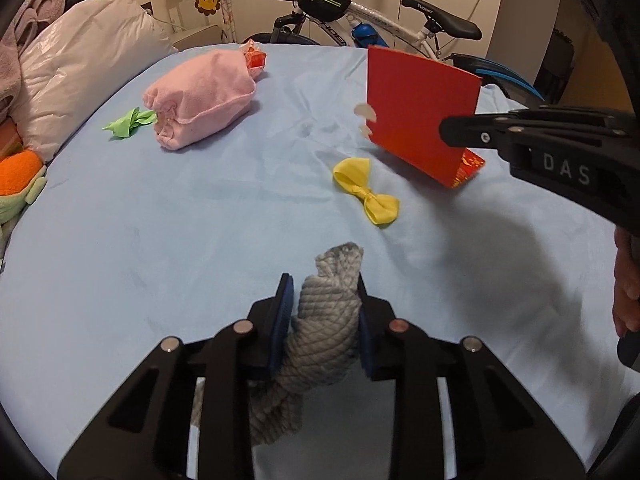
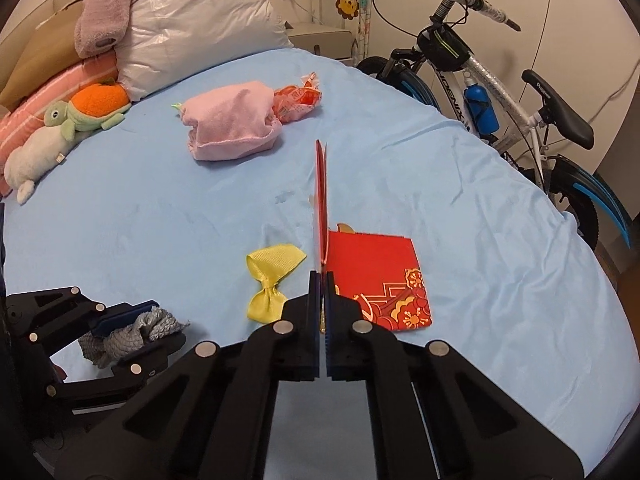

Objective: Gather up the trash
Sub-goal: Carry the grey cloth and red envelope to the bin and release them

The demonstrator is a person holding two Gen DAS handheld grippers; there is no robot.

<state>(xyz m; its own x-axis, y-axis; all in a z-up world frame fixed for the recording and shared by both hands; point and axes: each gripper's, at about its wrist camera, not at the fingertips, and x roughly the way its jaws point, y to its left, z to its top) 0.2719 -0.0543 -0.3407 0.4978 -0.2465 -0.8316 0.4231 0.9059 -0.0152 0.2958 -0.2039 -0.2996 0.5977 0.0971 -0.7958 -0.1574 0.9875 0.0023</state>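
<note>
My left gripper (image 1: 324, 280) is shut on a grey knitted bundle of cloth (image 1: 324, 320), just above the light blue bed sheet (image 1: 160, 220). The right wrist view shows that gripper (image 2: 140, 320) and the bundle (image 2: 132, 332) at the lower left. My right gripper (image 2: 323, 276) is shut on a red envelope (image 2: 321, 200), held upright and seen edge-on; its flat red face (image 1: 420, 116) fills the upper right of the left wrist view. A second red envelope (image 2: 376, 280) with gold print lies flat under it. A yellow ribbon bow (image 2: 272, 280) lies between the two grippers.
Farther back lie a pink cloth pouch (image 2: 232, 124), an orange-red wrapper (image 2: 298, 100) and a crumpled green paper (image 1: 128, 122). A plastic-covered pillow (image 2: 200, 20) and plush toys (image 2: 80, 116) line the left. A bicycle (image 2: 480, 80) stands beyond the bed's far edge.
</note>
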